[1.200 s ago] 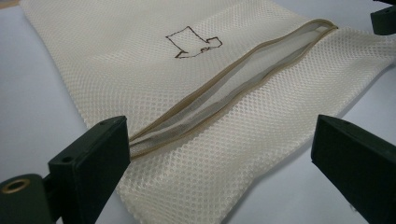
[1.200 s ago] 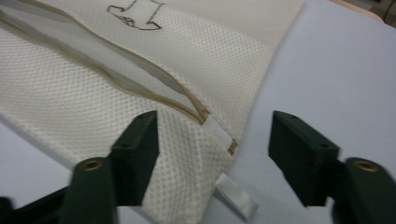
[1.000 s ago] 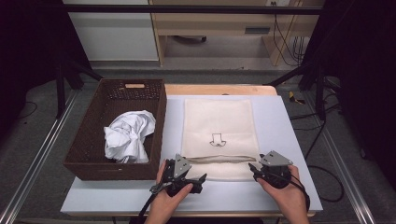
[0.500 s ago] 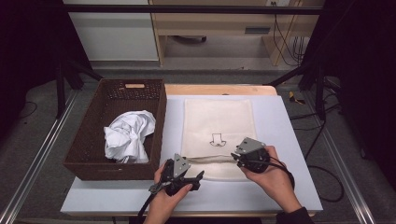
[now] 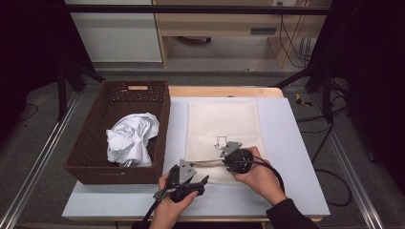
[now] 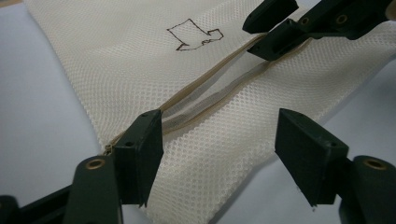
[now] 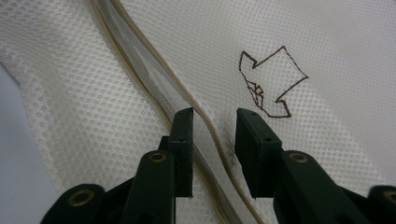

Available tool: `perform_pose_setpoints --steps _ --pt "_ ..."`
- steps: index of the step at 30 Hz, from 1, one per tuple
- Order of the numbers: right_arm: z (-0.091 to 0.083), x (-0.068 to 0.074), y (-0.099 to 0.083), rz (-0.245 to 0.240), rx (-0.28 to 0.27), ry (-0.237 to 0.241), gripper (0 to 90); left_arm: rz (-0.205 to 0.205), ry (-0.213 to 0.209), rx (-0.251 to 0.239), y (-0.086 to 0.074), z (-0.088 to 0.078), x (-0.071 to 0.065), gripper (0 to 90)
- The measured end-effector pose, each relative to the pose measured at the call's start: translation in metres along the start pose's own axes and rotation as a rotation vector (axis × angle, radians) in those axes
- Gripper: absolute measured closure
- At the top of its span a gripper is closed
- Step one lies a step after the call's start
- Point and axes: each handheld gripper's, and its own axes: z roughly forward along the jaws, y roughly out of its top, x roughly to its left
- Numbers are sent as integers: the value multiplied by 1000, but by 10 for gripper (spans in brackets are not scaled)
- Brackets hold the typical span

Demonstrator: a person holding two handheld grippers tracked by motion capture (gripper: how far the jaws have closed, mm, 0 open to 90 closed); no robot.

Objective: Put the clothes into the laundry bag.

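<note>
- Your cream mesh laundry bag with a tan zipper (image 5: 223,126) lies flat on the pale table (image 5: 296,157), right of the dark wicker basket (image 5: 95,119) holding crumpled white cloth (image 5: 131,138).
- Right gripper (image 7: 212,140) has just been closing around the upper zipper lip, but the pads aren't pressing yet. If they close off the lip, you'll miss it or grab both layers.
- Left gripper (image 6: 219,154) has also been closing but stands spread over the zipper's end, gripping nothing. Pull now and the whole bag could slide.
</note>
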Motion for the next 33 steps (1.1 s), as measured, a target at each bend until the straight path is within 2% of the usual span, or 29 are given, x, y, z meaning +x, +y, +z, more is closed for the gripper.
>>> perform_pose_setpoints --steps 2,6,10,12,17,26,33 --pt "1 0 1 -9 5 -4 740 1 -6 -1 0 1 0 356" --pt "-1 -2 3 3 3 -6 834 -2 -21 1 0 2 -1 387" --pt "-7 -6 9 20 -13 -26 868 3 -34 -9 1 0 -3 441" --pt "-11 -7 13 29 -28 -50 873 6 -40 -14 3 -2 -3 451" --pt "-26 -11 31 10 -79 -114 877 7 -59 -35 7 -3 -3 477" --pt "-42 -15 56 -28 -131 -158 878 19 -86 -30 7 2 -9 480" --pt "-57 -32 66 -13 -170 -193 878 13 -98 -37 9 3 -14 466"
